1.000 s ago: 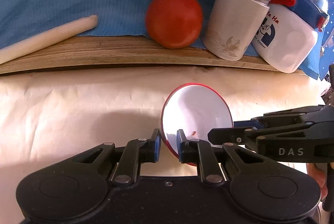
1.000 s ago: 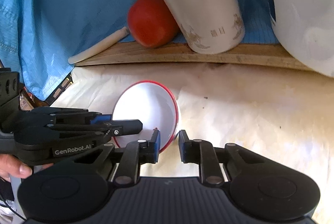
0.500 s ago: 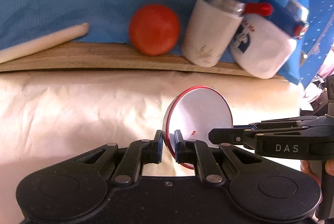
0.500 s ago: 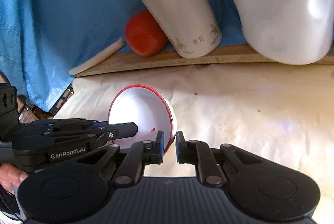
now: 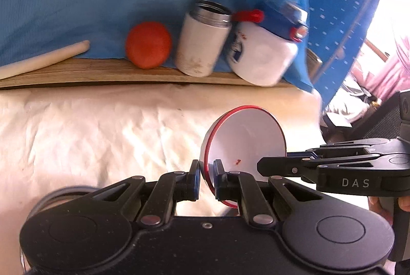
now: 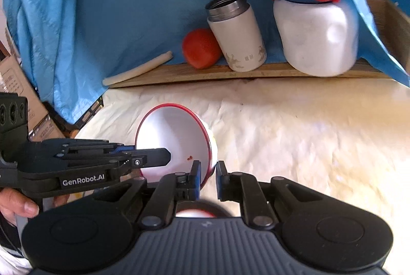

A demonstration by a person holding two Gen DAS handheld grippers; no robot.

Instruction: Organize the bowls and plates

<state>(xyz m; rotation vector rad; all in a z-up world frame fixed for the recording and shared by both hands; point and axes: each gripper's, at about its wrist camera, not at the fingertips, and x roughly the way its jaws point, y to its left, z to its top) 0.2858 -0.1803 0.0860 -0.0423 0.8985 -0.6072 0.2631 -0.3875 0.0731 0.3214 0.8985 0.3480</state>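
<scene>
white red-rimmed bowl (image 5: 246,144) now lifted higher off the cream cloth (image 5: 102,136), tilted on edge, left gripper (image 5: 206,176) pinching its near rim, right gripper (image 6: 206,176) pinching the opposite rim, shelf items farther back than before

Cream cloth (image 6: 294,136) covers table (wood board (image 6: 256,71) along back edge).
</scene>
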